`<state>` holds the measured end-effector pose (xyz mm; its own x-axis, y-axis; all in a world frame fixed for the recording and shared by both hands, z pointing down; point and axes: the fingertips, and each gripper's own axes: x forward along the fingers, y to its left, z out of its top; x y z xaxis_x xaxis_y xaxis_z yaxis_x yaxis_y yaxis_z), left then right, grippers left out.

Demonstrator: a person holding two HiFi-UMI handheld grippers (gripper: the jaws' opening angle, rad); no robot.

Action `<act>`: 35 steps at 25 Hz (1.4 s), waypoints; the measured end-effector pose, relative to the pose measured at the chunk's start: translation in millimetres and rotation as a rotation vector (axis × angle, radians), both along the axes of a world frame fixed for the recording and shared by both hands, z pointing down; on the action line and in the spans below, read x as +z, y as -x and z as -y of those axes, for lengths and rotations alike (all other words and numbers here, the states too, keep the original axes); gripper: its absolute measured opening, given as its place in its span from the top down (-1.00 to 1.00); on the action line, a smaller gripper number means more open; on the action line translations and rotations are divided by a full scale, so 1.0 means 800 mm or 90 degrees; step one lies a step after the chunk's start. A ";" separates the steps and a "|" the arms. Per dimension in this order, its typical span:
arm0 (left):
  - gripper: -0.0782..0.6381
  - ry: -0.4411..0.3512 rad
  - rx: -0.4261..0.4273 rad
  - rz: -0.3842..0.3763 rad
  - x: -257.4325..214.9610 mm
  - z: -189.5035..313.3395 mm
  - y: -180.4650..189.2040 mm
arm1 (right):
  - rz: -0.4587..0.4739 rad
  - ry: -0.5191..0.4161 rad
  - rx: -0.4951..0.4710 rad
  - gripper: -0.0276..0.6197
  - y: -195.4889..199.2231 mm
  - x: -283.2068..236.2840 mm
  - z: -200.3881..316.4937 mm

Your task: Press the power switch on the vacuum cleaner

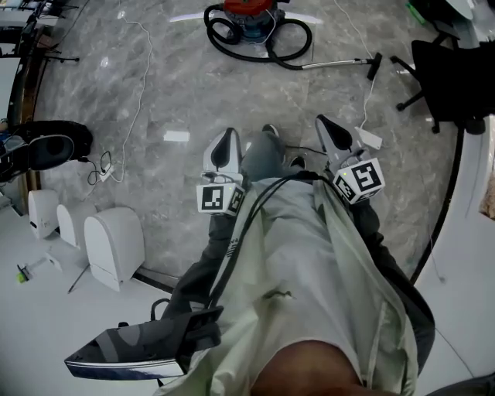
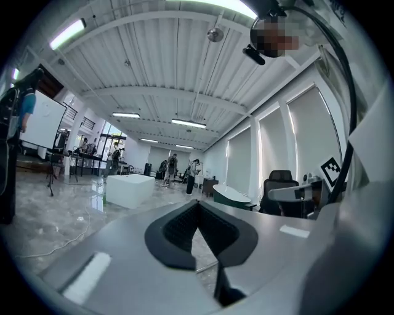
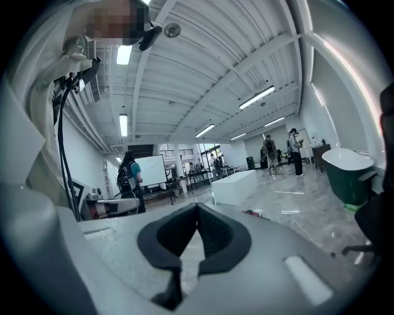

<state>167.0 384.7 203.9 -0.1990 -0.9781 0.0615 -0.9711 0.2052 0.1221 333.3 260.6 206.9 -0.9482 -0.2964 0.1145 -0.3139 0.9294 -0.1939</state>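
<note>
Above your left claw (image 2: pixel 198 209), ceiling strips (image 2: pixel 188 123) shine bright; the floor (image 1: pixel 176 136) beside it glares; your gripper views warp, darkening at the edges.

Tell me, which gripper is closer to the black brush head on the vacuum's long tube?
Right. In the head view, the right gripper is below and slightly left of the brush head. The left gripper is also below it, but much farther off to the left.

The vacuum (image 1: pixel 249 17), far across the floor (image 1: pixel 193 93), is cut off by the top edge; its switch is too small to tell. At far right, a chair (image 1: pixel 452 77) runs past the edge.
</note>
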 end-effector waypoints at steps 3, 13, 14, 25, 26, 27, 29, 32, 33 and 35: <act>0.77 0.000 -0.002 -0.017 0.011 0.013 0.014 | -0.003 -0.001 -0.010 0.91 0.019 0.003 0.001; 0.77 -0.015 0.043 -0.050 0.025 0.141 0.131 | -0.046 -0.006 0.007 0.91 0.136 0.014 0.098; 0.77 -0.014 0.052 -0.051 0.025 0.155 0.148 | -0.048 -0.003 0.014 0.91 0.153 0.013 0.110; 0.77 0.015 0.116 -0.065 0.028 0.266 0.317 | -0.059 0.010 0.050 0.91 0.347 -0.002 0.198; 0.77 0.015 0.112 -0.070 0.031 0.269 0.325 | -0.063 0.008 0.043 0.91 0.360 -0.001 0.198; 0.77 0.013 0.109 -0.075 0.031 0.271 0.332 | -0.067 0.003 0.034 0.91 0.372 -0.001 0.198; 0.77 0.005 0.102 -0.080 0.031 0.280 0.346 | -0.073 -0.009 0.020 0.91 0.390 -0.003 0.203; 0.77 0.000 0.079 -0.094 0.033 0.299 0.373 | -0.081 -0.016 0.007 0.91 0.411 -0.002 0.225; 0.77 0.003 0.070 -0.098 0.037 0.305 0.381 | -0.084 -0.013 0.002 0.91 0.417 0.001 0.233; 0.77 0.011 0.056 -0.100 0.046 0.313 0.393 | -0.088 -0.003 -0.010 0.91 0.427 0.009 0.250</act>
